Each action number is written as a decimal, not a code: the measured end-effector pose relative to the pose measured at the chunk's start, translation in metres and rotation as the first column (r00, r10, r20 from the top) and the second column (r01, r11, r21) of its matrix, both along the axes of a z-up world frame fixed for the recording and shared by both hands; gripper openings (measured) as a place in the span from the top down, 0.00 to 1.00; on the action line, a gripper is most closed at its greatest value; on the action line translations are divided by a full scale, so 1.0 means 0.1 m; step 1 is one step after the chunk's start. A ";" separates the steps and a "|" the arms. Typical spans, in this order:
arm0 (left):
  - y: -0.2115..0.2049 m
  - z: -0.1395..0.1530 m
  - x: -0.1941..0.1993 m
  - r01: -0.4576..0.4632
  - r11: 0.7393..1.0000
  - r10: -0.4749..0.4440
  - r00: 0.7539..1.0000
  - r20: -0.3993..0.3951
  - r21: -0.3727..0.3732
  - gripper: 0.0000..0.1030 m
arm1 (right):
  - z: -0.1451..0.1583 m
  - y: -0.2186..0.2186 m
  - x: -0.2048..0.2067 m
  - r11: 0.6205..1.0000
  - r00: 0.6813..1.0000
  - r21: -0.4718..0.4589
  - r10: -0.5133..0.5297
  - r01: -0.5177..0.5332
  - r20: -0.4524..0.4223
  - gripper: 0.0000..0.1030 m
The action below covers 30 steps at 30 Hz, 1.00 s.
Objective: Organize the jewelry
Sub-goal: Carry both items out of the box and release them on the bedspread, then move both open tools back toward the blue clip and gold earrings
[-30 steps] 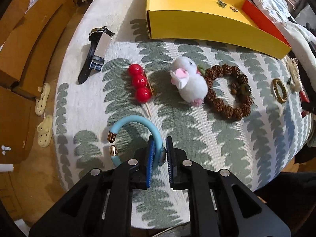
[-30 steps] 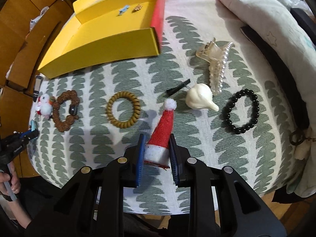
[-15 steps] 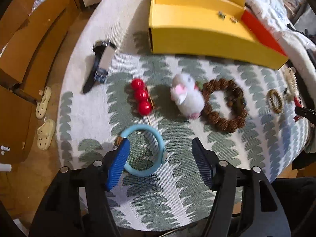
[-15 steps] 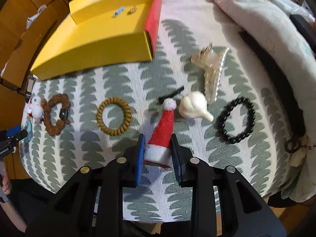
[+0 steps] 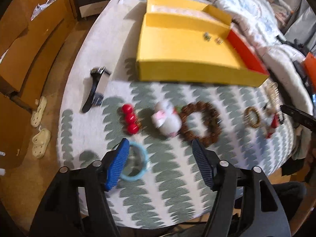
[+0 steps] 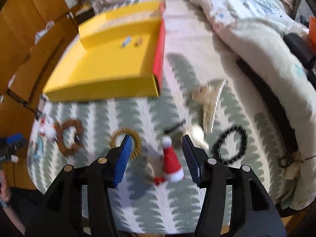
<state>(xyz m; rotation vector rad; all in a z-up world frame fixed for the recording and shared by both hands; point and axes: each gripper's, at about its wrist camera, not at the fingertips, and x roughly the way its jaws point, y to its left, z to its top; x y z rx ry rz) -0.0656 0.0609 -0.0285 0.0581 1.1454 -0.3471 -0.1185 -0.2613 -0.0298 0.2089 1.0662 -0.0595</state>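
— What am I looking at underneath everything?

— I see a bed spread (image 5: 173,187) with a white-and-green leaf print. A yellow box (image 5: 189,69) sits at the far side, red panel on its right end.

— And the near row?

— From my left view: a black watch (image 5: 92,92), a red bead clip (image 5: 130,121), a white plush clip (image 5: 166,121), a brown bead bracelet (image 5: 201,126), a tan coil tie (image 5: 252,117). A light blue bangle (image 5: 138,167) lies nearest.

— Right side?

— A Santa hat clip (image 6: 171,167), a black bead bracelet (image 6: 231,146), a pearl claw clip (image 6: 211,102), all blurred. A quilt (image 6: 256,39) is heaped along the right.
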 end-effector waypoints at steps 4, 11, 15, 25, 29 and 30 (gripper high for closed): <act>-0.22 0.20 0.08 0.034 0.999 -0.032 0.999 0.039 -0.039 0.22 | 0.21 0.04 0.17 0.999 0.993 0.054 -0.004 -0.002 0.117 0.30; -0.71 0.21 0.64 -0.022 0.998 0.024 0.999 0.027 -0.056 0.21 | 0.27 0.09 0.92 0.988 0.987 0.151 -0.004 -0.021 0.162 0.25; -0.95 -0.02 1.18 -0.088 0.996 0.088 0.996 -0.028 -0.016 0.21 | 0.09 0.14 1.37 0.989 0.994 0.146 -0.003 -0.014 0.112 0.24; -1.40 -0.23 2.10 -0.117 0.991 0.113 0.991 -0.076 -0.058 0.21 | -0.17 -0.14 2.29 0.978 0.999 0.207 -0.040 0.041 -0.009 0.25; -1.53 -0.35 2.25 -0.091 0.994 0.086 0.994 -0.073 -0.066 0.21 | -0.23 -0.31 2.51 0.971 0.998 0.231 -0.054 0.059 -0.029 0.26; -1.56 -0.39 2.29 -0.086 0.995 0.082 0.994 -0.069 -0.056 0.21 | -0.22 -0.33 2.54 0.968 0.998 0.244 -0.052 0.056 -0.024 0.26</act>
